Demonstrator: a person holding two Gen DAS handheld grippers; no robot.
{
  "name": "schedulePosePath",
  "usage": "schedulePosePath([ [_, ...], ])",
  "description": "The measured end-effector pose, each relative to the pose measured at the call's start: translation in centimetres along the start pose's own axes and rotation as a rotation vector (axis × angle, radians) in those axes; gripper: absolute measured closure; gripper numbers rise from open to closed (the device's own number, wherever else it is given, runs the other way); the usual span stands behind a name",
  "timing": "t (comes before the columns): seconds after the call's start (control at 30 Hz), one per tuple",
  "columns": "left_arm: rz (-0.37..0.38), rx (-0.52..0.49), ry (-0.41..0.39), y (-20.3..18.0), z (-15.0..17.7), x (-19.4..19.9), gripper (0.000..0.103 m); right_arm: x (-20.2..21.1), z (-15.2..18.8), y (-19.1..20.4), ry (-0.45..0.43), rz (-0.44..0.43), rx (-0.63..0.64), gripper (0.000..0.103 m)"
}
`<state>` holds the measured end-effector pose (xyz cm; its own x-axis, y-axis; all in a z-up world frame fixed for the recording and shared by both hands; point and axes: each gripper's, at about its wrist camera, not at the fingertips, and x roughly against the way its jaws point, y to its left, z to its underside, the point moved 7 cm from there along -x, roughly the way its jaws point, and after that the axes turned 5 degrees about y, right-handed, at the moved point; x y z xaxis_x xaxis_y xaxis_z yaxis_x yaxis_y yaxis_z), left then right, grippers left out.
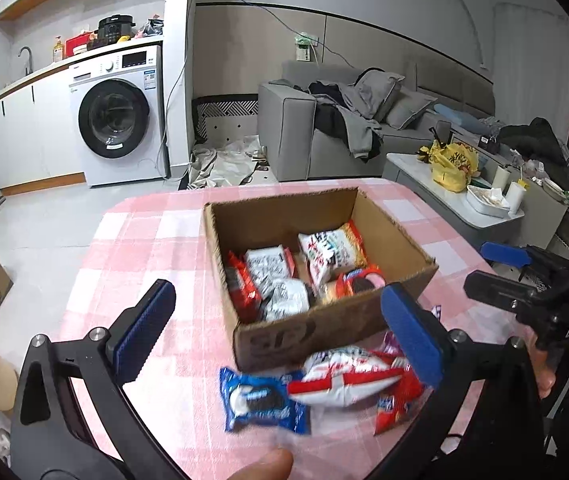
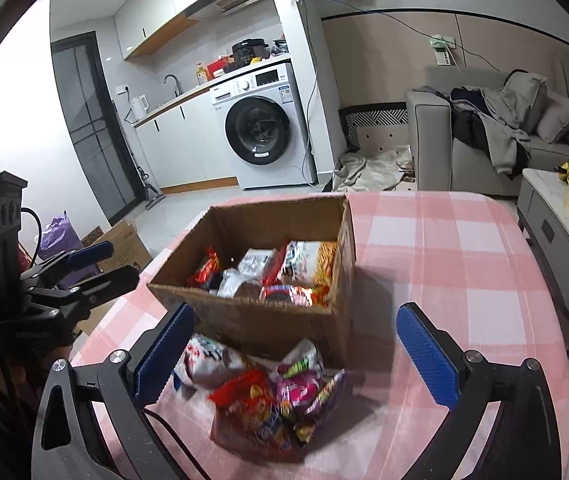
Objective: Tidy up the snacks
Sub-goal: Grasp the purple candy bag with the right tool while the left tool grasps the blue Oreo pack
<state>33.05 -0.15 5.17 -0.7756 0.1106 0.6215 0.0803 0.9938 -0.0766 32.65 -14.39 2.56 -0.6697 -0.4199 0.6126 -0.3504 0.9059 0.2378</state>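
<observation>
Black grippers (image 1: 280, 332), blue ribbed jaws, silver screws.

Even indoor light, blown-out white glare at left, fisheye-bent edges, motion-blurred foreground packets

We note the loose packets before the cardboard box (image 2: 268, 316): the red snack bag (image 2: 252, 412) is motion-blurred, print illegible. The left tool's right finger (image 1: 412, 340) hides part of the red-and-white packet (image 1: 344, 380). Packets inside the box are partly hidden by its near wall.

Pink-and-white checked tablecloth (image 1: 144, 240), brown cardboard box (image 1: 384, 236), blue cookie packet (image 1: 260, 400).
</observation>
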Motion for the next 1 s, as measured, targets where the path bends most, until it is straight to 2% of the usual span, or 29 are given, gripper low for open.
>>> schedulePosePath([
  [0.5,-0.035,0.035,0.059,2.3,5.8,2.7,0.0,0.8,4.1,-0.2,0.062,0.022,-0.029,0.0],
  [1.0,-0.045,0.058,0.143,3.4,8.9,-0.2,0.0,-0.6,6.1,-1.6,0.11,0.024,-0.082,0.0],
])
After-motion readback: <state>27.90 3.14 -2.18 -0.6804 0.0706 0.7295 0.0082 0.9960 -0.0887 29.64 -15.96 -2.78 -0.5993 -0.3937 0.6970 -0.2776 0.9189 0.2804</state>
